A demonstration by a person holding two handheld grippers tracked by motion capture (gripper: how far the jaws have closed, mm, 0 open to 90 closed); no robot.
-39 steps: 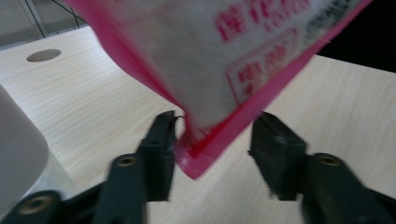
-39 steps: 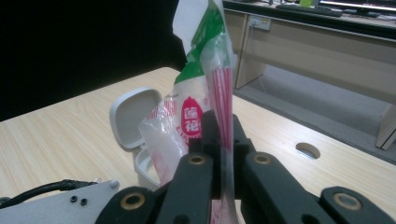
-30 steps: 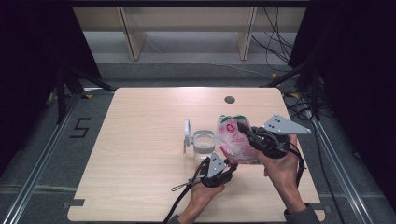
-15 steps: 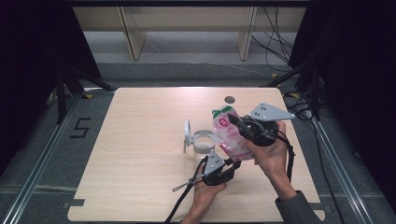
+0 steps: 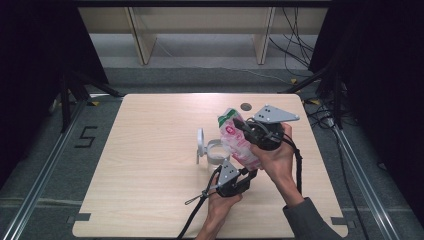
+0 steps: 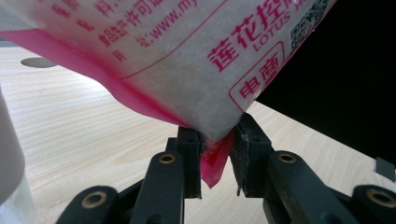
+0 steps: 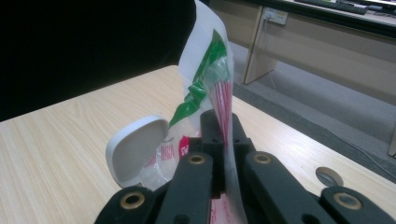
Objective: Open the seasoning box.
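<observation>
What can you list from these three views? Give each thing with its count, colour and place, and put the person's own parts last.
Bag: one, white with pink and green print, held tilted above the table between both claws.
Container: one, clear, flip lid open and upright, just left of the bag.
Table: one, pale wood, round hole near the far edge.
Left claw: one, black, pinching the bag's bottom corner.
Right claw: one, black, shut on the bag's upper part.
Hands: two, from the near edge.

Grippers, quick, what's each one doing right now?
Left gripper: closed on the bottom corner of the white-and-pink plastic bag.
Right gripper: shut on the bag's top.
</observation>
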